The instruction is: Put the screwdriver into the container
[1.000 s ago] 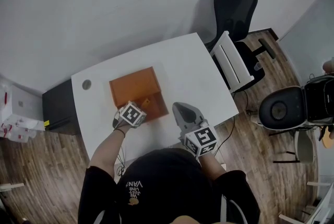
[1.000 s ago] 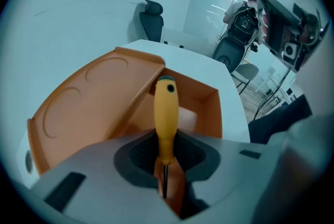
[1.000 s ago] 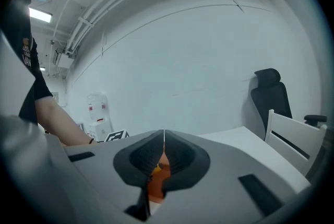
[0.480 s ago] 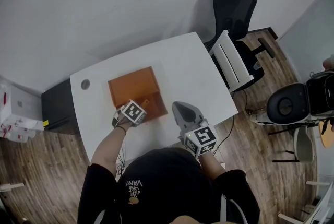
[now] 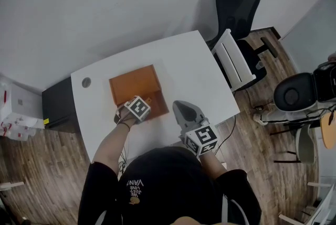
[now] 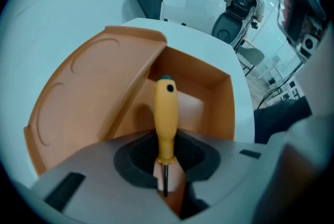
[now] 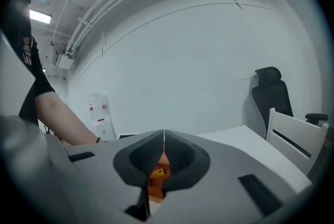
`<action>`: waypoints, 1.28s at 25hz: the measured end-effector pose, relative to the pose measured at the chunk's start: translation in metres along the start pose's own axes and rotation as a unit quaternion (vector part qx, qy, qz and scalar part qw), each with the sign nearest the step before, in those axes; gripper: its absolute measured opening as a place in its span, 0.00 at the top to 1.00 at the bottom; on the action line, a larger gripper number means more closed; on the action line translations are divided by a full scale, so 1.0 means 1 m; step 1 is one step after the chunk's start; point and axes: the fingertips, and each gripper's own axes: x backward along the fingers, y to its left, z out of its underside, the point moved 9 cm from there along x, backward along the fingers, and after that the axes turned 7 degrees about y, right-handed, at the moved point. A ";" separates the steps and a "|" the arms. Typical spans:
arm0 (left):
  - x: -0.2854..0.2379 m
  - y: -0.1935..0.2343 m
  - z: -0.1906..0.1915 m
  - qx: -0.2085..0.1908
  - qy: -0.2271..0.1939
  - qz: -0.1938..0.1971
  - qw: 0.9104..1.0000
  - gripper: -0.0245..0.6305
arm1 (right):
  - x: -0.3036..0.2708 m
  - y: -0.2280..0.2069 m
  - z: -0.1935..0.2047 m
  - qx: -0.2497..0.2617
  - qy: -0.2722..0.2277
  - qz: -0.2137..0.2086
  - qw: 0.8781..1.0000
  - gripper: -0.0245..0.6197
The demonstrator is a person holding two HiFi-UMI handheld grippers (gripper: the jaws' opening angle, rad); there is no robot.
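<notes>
Head view: looks down on white table [image 5: 194,69] with orange container [image 5: 134,85] open on it; hides most of left hand-held gripper [image 5: 143,106] under its marker cube [image 5: 137,108] at container's near edge; leaves screwdriver too small to make out

Left gripper view: settles that, with jaws clenched on thin dark shaft of screwdriver [image 6: 166,113], yellow handle pointing away over container's open compartment; touching the floor or not, impossible to say. Also shows lid [image 6: 88,87] standing open at left, lower corner cut off behind gripper body

Right gripper view: right hand-held gripper [image 7: 164,139] pressed closed on nothing, tips meeting; through the slit below, only a sliver of orange and a bit of yellow handle. Placed by head view alone near container's right corner, apart from it
</notes>
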 end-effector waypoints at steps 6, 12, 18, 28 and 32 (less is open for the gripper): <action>-0.001 0.000 -0.001 -0.008 0.003 -0.010 1.000 0.84 | 0.003 -0.003 0.002 -0.004 -0.001 0.003 1.000 0.94; -0.001 -0.003 -0.002 -0.012 0.000 -0.011 1.000 0.84 | 0.006 -0.003 0.003 -0.005 0.001 0.002 1.000 0.94; -0.001 0.000 -0.001 -0.022 0.003 -0.032 0.999 0.84 | 0.006 -0.003 0.004 -0.006 0.001 0.002 1.000 0.94; -0.001 -0.001 0.000 -0.027 0.000 -0.031 0.999 0.84 | 0.003 -0.001 0.005 -0.005 0.006 -0.006 1.000 0.94; -0.001 -0.001 0.001 -0.030 0.001 -0.031 0.999 0.84 | 0.002 -0.002 0.004 -0.004 0.005 -0.007 1.000 0.94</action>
